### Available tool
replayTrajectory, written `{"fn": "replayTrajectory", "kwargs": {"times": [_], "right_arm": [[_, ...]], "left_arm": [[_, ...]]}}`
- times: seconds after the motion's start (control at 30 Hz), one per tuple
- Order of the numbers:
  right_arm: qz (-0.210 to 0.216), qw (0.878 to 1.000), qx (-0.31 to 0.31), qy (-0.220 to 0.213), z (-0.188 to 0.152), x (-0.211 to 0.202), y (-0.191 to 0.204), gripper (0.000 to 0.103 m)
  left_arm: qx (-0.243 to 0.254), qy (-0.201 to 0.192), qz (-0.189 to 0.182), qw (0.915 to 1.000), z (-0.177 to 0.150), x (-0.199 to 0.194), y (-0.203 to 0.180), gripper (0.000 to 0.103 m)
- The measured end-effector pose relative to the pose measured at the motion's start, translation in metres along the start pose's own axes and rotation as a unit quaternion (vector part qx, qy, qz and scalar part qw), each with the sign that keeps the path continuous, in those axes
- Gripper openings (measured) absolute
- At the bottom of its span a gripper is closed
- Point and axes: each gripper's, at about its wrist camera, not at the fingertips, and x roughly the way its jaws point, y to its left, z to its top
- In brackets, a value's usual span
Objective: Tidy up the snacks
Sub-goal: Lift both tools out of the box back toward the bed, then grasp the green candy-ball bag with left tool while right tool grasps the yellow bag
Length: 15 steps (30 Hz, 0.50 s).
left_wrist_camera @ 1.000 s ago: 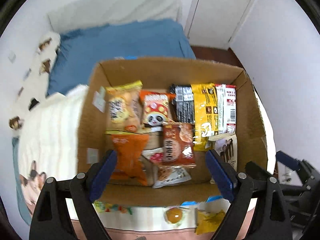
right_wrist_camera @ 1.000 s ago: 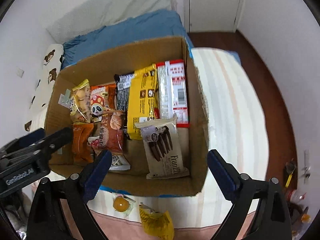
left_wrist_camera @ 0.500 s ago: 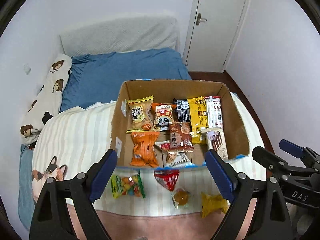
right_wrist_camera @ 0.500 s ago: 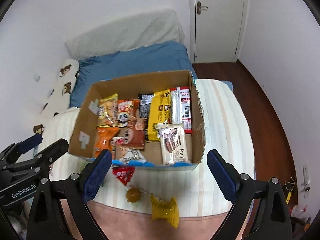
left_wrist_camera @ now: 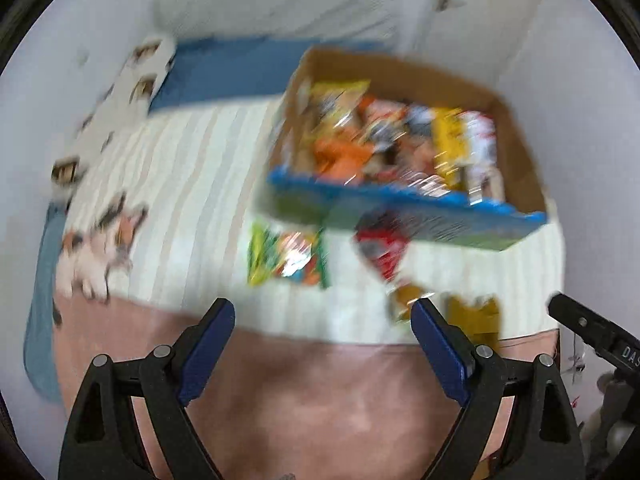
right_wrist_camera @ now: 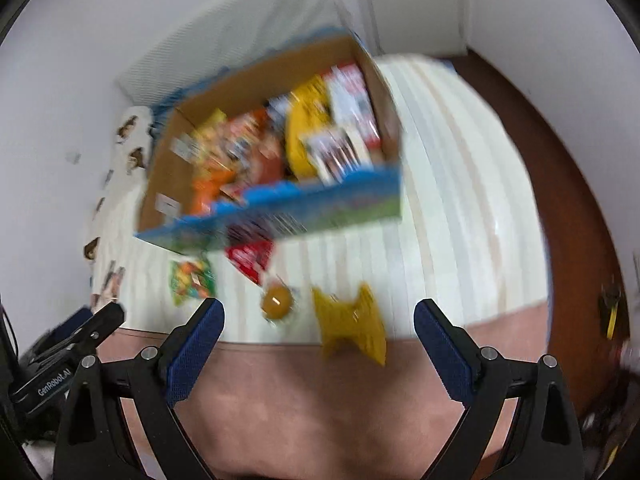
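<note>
Both views are motion-blurred. A cardboard box point(left_wrist_camera: 516, 140) full of snack packets sits on the striped bed; it also shows in the right wrist view point(right_wrist_camera: 256, 76). In front of it lie a green candy bag point(left_wrist_camera: 286, 256) point(right_wrist_camera: 192, 282), a red packet point(left_wrist_camera: 382, 246) point(right_wrist_camera: 250, 258), a round orange snack point(right_wrist_camera: 277, 303) and a yellow packet point(right_wrist_camera: 352, 324) point(left_wrist_camera: 476, 314). My left gripper point(left_wrist_camera: 322, 344) is open and empty, held back over the pink blanket. My right gripper point(right_wrist_camera: 318, 346) is open and empty, near the yellow packet.
The striped blanket point(left_wrist_camera: 188, 184) covers the bed, with a pink blanket edge point(left_wrist_camera: 280, 392) nearest me. A bear-print pillow point(left_wrist_camera: 144, 68) and blue sheet point(left_wrist_camera: 224, 72) lie behind. A door point(left_wrist_camera: 472, 12) and wooden floor point(right_wrist_camera: 560, 184) are at right.
Both grippers have pulled back and down away from the box, toward the near edge of the bed. The loose snacks in front of the box have come into view. Both stay open.
</note>
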Motion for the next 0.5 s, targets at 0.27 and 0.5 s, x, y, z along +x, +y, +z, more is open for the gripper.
{"fn": "replayTrajectory", "kwargs": {"times": [0.27, 0.5], "right_arm": [[0.014, 0.991, 0.093, 0.09, -0.016, 0.102, -0.037, 0.098], [-0.008, 0.987, 0.113, 0.113, -0.018, 0.143, -0.039, 0.098]], "left_arm": [[-0.077, 0.07, 0.014, 0.9945, 0.002, 0.068, 0.05, 0.09], [-0.069, 0.112, 0.011, 0.9912, 0.035, 0.125, 0.052, 0.09]]}}
